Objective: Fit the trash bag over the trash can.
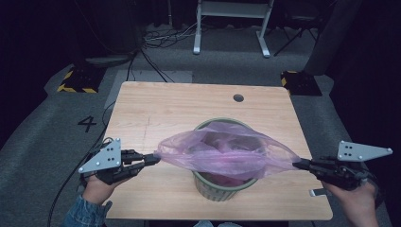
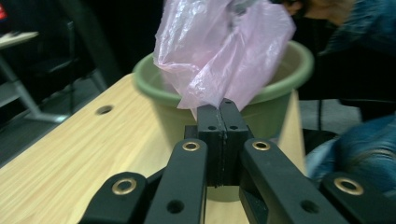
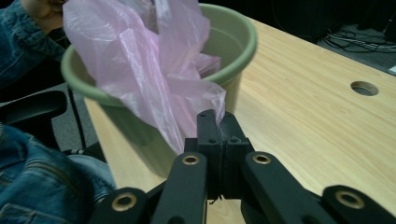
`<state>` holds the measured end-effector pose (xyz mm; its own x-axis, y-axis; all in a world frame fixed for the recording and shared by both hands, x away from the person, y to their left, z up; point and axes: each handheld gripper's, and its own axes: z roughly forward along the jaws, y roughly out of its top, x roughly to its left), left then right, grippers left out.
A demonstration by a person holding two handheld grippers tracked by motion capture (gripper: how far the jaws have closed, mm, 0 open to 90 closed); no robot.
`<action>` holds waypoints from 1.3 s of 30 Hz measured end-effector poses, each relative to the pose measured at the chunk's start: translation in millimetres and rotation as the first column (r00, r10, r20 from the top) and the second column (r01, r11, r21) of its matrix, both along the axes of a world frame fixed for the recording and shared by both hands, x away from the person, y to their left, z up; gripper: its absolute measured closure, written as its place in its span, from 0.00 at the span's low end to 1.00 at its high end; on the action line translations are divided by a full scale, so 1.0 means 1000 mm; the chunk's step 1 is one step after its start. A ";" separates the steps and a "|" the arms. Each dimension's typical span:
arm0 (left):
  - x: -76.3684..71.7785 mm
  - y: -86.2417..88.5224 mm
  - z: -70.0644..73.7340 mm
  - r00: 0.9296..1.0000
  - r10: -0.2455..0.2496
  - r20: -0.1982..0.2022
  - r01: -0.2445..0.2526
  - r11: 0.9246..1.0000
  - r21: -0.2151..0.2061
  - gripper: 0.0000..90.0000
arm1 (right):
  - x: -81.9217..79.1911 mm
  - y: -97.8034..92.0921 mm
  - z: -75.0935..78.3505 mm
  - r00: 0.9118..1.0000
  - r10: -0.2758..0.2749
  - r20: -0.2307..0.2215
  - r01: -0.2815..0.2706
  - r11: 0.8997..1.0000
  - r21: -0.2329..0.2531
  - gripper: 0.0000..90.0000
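Item: pink plastic bag [image 1: 227, 153], thin and translucent, stretched wide above the green bin [image 1: 218, 187] near the front edge of the wooden table [image 1: 156, 109], its middle sagging into the bin's mouth. My left gripper [image 1: 153, 158]: jaws pressed together, pinching the bag's left edge. My right gripper [image 1: 299, 164]: jaws pressed together on the bag's right edge.

A wooden table [image 1: 156, 109] with a cable hole [image 1: 238, 98]; white desk frame [image 1: 231, 23] behind.
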<state>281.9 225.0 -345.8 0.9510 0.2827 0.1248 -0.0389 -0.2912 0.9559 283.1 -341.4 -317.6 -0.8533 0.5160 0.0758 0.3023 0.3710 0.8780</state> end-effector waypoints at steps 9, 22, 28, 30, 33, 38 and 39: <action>-0.011 0.010 -0.006 0.997 -0.083 -0.002 0.083 0.996 -0.030 1.00 | -0.017 -0.006 -0.003 1.000 0.002 -0.022 -0.002 1.000 -0.005 1.00; -0.008 -0.001 -0.032 0.991 -0.102 -0.081 0.109 0.990 0.090 0.87 | -0.014 -0.008 -0.041 0.993 -0.029 -0.112 0.023 0.998 -0.055 0.85; -0.021 -0.012 -0.016 0.993 -0.116 -0.021 0.117 0.991 0.070 0.40 | -0.024 -0.001 -0.027 0.998 0.002 0.066 -0.003 1.000 0.017 0.45; -0.026 -0.019 -0.011 0.991 -0.133 0.010 0.132 0.988 0.076 0.37 | -0.030 0.004 -0.020 0.992 0.046 0.115 -0.049 0.998 0.026 0.45; -0.030 -0.028 -0.004 0.991 -0.123 0.053 0.119 0.990 0.082 0.37 | -0.035 0.013 -0.015 0.984 0.085 0.155 -0.086 0.996 0.003 0.45; -0.012 -0.035 0.000 0.999 -0.036 0.021 0.034 0.996 0.078 0.60 | -0.034 0.018 -0.010 0.982 0.097 0.161 -0.103 0.994 0.028 0.44; -0.007 -0.038 0.001 1.000 -0.012 0.012 0.011 0.997 0.081 0.71 | -0.033 0.018 -0.009 0.982 0.099 0.161 -0.106 0.994 0.035 0.43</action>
